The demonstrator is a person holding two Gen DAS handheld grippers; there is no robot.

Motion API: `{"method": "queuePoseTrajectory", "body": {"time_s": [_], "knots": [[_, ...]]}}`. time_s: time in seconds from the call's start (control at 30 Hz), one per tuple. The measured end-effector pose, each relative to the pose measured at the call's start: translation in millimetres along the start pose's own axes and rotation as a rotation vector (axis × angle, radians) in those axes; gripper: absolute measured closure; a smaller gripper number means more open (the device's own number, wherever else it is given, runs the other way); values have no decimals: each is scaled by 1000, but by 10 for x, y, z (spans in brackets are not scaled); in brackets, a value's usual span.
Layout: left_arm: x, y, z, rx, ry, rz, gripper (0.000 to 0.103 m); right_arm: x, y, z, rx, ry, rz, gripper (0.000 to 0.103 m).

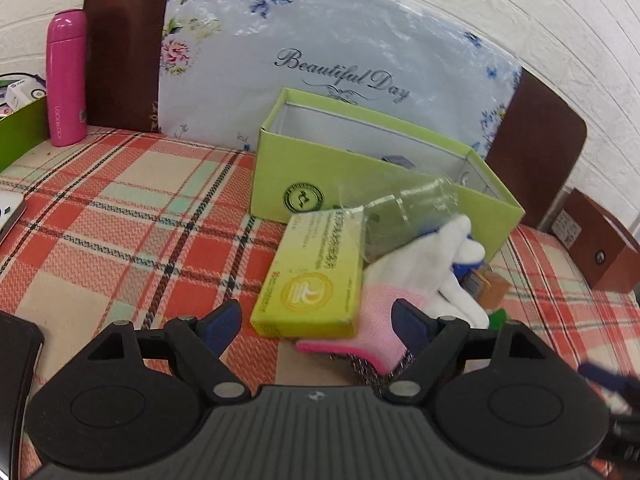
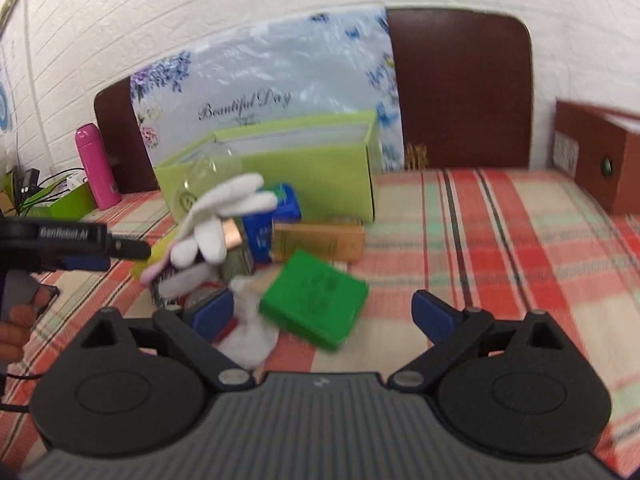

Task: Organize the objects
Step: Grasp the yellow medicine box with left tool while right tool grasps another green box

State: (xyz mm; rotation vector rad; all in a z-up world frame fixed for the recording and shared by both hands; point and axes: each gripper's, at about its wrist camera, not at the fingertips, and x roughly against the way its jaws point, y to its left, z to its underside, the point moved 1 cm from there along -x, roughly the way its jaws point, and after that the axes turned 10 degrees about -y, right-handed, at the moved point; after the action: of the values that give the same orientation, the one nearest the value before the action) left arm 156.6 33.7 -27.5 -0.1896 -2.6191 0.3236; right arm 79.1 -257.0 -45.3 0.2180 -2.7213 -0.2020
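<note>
An open lime-green box [image 1: 352, 168] stands on the plaid cloth; it also shows in the right wrist view [image 2: 280, 172]. A pile lies in front of it: a yellow-green carton [image 1: 316, 280], a white and pink glove [image 1: 416, 276], a clear plastic bottle [image 1: 404, 208], a green box [image 2: 316, 300], a gold box [image 2: 320, 242] and a blue box [image 2: 276, 216]. My left gripper [image 1: 318, 322] is open with its jaws on either side of the carton's near end. My right gripper [image 2: 324, 316] is open just before the green box.
A pink flask [image 1: 66, 76] stands at the back left beside a green tray [image 1: 20, 128]. A floral pillow [image 1: 320, 48] leans on the brown headboard [image 2: 460, 88]. A brown wooden box [image 2: 600, 160] sits at the right. A dark phone [image 1: 16, 364] lies at the near left.
</note>
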Motion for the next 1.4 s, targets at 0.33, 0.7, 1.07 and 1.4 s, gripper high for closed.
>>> {"method": "queuePoseTrajectory", "body": {"time_s": [0.33,0.7,1.07,1.4], "knots": [[-553,123,19,-16,78,-13,18,116,-23,73,-21,12,21,15],[-374,273,82,-114,81,-76,32,-127,24,90,-25,68,49,22],[291,259,458,-173,136,-30,32,-478,36,-1,-99,82,61,24],[232,139,437,-184,137,-46,30,-638,17,-39,-234,94,74,21]]}}
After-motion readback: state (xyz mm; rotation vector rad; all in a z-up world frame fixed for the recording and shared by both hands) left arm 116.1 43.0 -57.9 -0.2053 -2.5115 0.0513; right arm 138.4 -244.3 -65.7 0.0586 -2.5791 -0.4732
